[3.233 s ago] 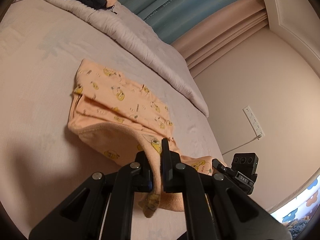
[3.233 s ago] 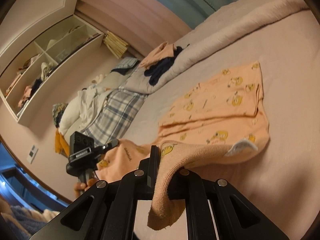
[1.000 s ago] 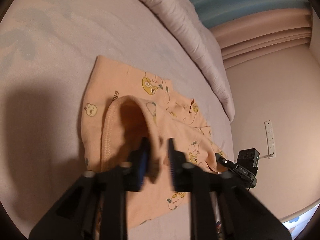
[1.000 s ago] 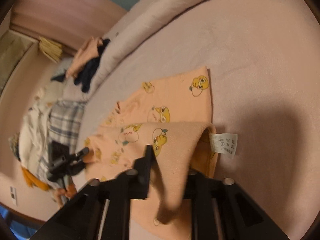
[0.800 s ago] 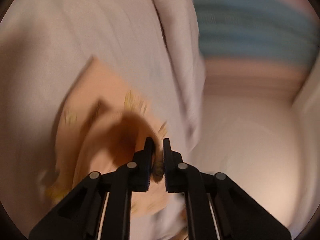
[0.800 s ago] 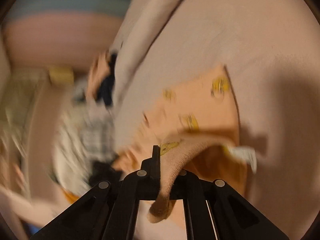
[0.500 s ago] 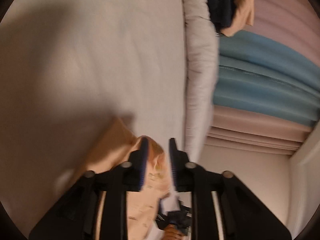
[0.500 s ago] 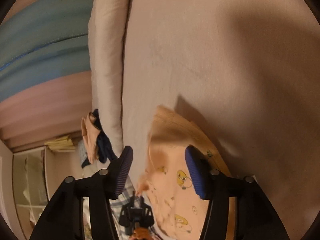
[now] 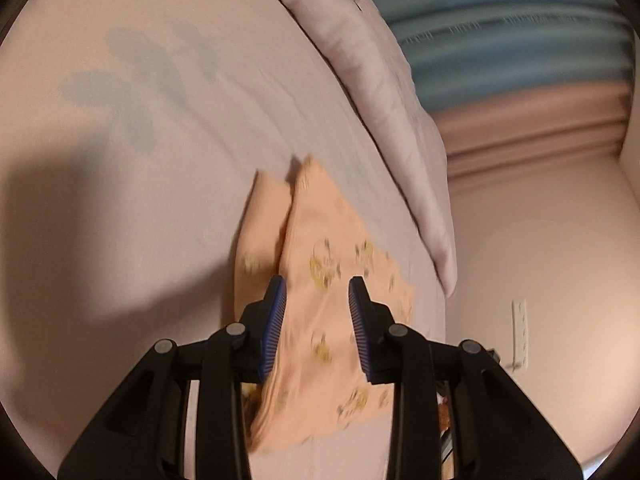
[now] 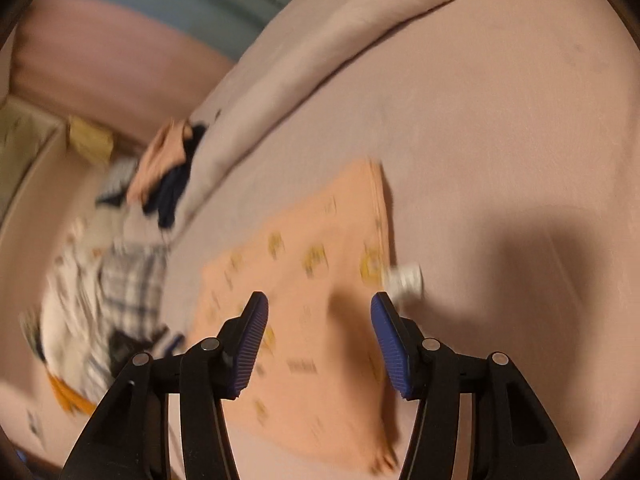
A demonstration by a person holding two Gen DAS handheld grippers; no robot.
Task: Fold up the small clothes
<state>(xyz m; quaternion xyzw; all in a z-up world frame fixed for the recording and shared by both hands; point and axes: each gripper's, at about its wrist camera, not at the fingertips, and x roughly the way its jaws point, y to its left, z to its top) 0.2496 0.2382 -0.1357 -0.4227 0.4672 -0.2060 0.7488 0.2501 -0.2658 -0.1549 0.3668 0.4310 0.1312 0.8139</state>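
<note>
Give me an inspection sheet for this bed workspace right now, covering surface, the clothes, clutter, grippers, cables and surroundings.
Surface: pink bedsheet, faint leaf print, hand shadows across it.
Job's things: peach printed garment lying folded on the sheet, white care label sticking out at its edge.
Clutter: rolled duvet; pile of clothes on it; plaid fabric beyond.
Grippers: left gripper open over the garment, jaws just opened, nothing between them; right gripper open, jaws just opened, nothing held.
Cables: wall power strip with a lead; blurred.
Surroundings: blue and pink curtains, shelf unit barely visible.
</note>
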